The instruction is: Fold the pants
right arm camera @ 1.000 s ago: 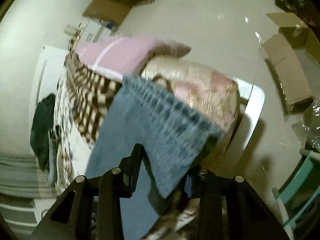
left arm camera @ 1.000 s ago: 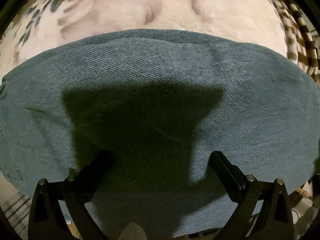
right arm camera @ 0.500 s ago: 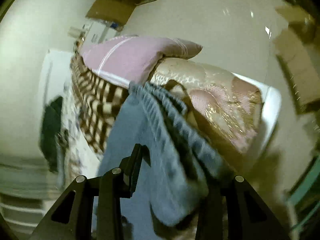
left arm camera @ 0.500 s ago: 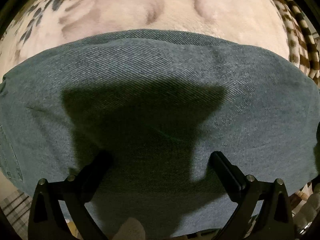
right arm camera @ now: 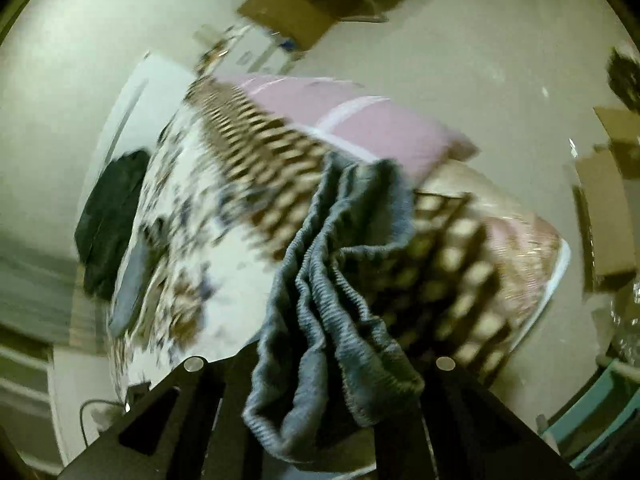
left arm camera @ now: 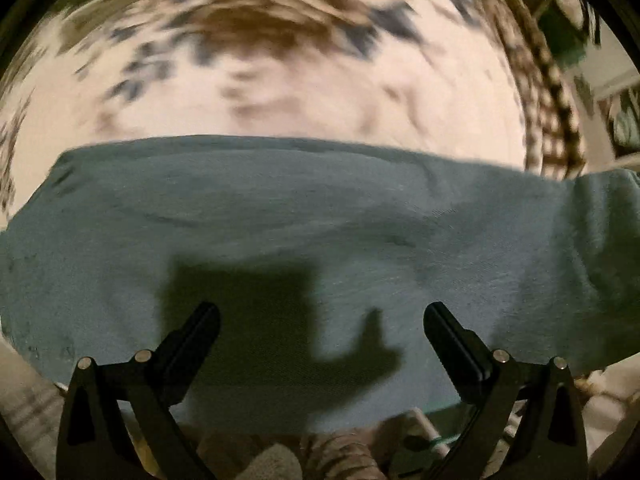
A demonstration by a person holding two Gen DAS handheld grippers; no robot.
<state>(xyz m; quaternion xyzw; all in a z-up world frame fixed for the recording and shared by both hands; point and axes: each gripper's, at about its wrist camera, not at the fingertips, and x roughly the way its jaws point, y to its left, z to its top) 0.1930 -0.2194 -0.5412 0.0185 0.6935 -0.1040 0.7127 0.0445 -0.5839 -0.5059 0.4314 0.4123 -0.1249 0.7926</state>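
Observation:
The blue denim pants [left arm camera: 304, 216] lie as a wide band across the floral blanket in the left wrist view. My left gripper [left arm camera: 320, 320] hovers above them, open and empty, its shadow falling on the denim. In the right wrist view my right gripper [right arm camera: 320, 368] is shut on a bunched, ribbed end of the pants [right arm camera: 340, 280] and holds it up above the bed. The fingertips are hidden by the cloth.
The bed has a floral blanket [left arm camera: 304, 80], a brown checked cover [right arm camera: 260, 140] and a pink pillow [right arm camera: 360, 120]. A dark garment [right arm camera: 112, 216] lies at the bed's left side. Cardboard boxes [right arm camera: 296, 12] sit on the floor beyond.
My left gripper has pulled back and up from the denim, which now looks smaller. My right gripper has swung with the pants end, which has bunched into folds.

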